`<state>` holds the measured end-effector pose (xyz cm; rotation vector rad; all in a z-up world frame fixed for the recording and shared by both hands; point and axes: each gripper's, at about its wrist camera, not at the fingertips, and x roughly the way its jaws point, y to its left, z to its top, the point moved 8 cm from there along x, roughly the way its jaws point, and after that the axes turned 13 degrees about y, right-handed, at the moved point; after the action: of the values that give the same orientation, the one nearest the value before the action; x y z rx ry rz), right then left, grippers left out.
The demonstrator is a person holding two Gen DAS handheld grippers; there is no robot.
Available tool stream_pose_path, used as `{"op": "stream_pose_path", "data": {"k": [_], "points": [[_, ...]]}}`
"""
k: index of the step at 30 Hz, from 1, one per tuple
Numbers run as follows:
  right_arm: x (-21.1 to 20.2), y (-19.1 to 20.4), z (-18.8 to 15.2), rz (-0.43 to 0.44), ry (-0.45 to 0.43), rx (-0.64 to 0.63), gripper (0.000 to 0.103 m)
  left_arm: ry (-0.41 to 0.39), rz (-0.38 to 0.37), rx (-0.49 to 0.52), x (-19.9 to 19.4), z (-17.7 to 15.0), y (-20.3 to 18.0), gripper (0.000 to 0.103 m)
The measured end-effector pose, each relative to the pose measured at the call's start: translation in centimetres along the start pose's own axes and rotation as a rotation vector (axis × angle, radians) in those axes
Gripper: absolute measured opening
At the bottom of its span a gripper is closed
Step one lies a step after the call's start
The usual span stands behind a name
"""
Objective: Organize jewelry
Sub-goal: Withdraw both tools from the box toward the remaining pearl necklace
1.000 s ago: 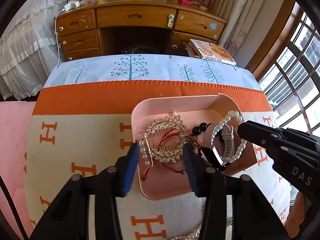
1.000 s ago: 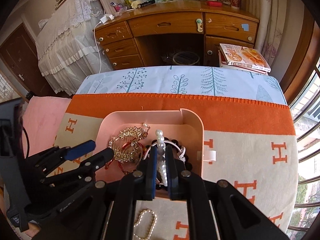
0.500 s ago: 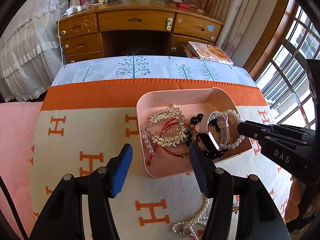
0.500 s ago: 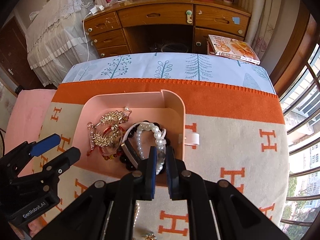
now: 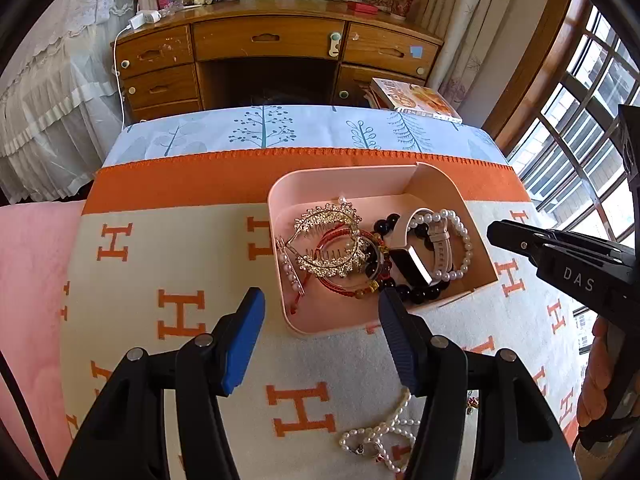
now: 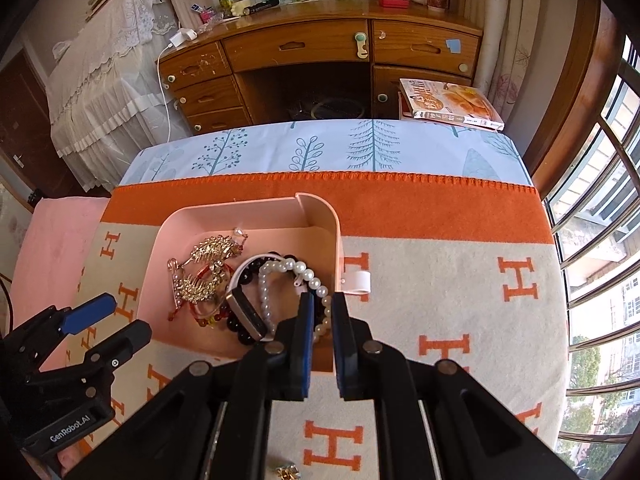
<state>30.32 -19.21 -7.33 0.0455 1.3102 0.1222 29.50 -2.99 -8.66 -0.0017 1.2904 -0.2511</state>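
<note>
A cream blanket (image 5: 192, 264) patterned with orange H letters and bordered in orange covers the near surface, with a pale blue tree-print sheet (image 5: 304, 132) beyond it and a wooden desk (image 5: 272, 52) with drawers at the far side. On the blanket sits a pink tray (image 5: 344, 184), open-topped with rounded corners. Inside it, on the left, lie gold rhinestone hair combs (image 5: 328, 244) over a red cord bracelet (image 5: 340, 284); to the right a black bead bracelet (image 5: 416, 292), a rectangular-faced watch (image 5: 412, 264) on a pale strap, and a pearl bracelet (image 5: 460, 248) close to the tray's right wall. The left gripper (image 5: 320, 320) hangs just near of the tray's near-left corner, its blue-padded jaws spread wide and holding nothing. The right gripper (image 6: 320, 320) sits at the tray's near-right edge, jaws parted by a narrow gap; the pearl bracelet (image 6: 304, 280) shows through that gap, but whether the pads touch it cannot be told. A loose pearl necklace (image 5: 384, 436) lies on the blanket nearer still.
</note>
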Motion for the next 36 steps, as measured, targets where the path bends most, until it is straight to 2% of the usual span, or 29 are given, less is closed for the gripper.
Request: {"op": "stream_pose_path", "data": {"k": [3, 7, 15, 23, 24, 28, 33, 36], "points": [[-0.3, 0.5, -1.1, 0.015, 0.002, -0.019, 0.009, 0.002, -0.002, 0.015, -0.3, -0.6, -0.6, 0.058], [-0.7, 0.9, -2.9, 0.047, 0.013, -0.038, 0.009, -0.002, 0.005, 0.032, -0.8, -1.8, -1.1, 0.065], [-0.9, 1.3, -7.4, 0.101, 0.05, -0.068, 0.009, 0.02, 0.01, 0.075, -1.2, -4.6, -2.1, 0.065], [0.1, 1.3, -10.9, 0.142, 0.104, -0.085, 0.009, 0.106, 0.023, 0.165, 0.7, -7.7, -3.1, 0.065], [0.3, 1.2, -11.3, 0.145, 0.111, -0.088, 0.01, 0.118, 0.02, 0.18, 1.0, -8.0, -3.4, 0.065], [0.8, 1.0, -12.3, 0.16, 0.126, -0.085, 0.028, 0.162, 0.0, 0.244, 2.3, -8.7, -4.3, 0.065], [1.3, 0.6, -12.7, 0.196, 0.153, -0.063, 0.029, 0.217, -0.008, 0.324, 3.8, -8.8, -5.2, 0.064], [1.5, 0.3, -12.8, 0.199, 0.16, -0.055, 0.029, 0.255, -0.006, 0.364, 4.6, -8.8, -5.6, 0.055]]}}
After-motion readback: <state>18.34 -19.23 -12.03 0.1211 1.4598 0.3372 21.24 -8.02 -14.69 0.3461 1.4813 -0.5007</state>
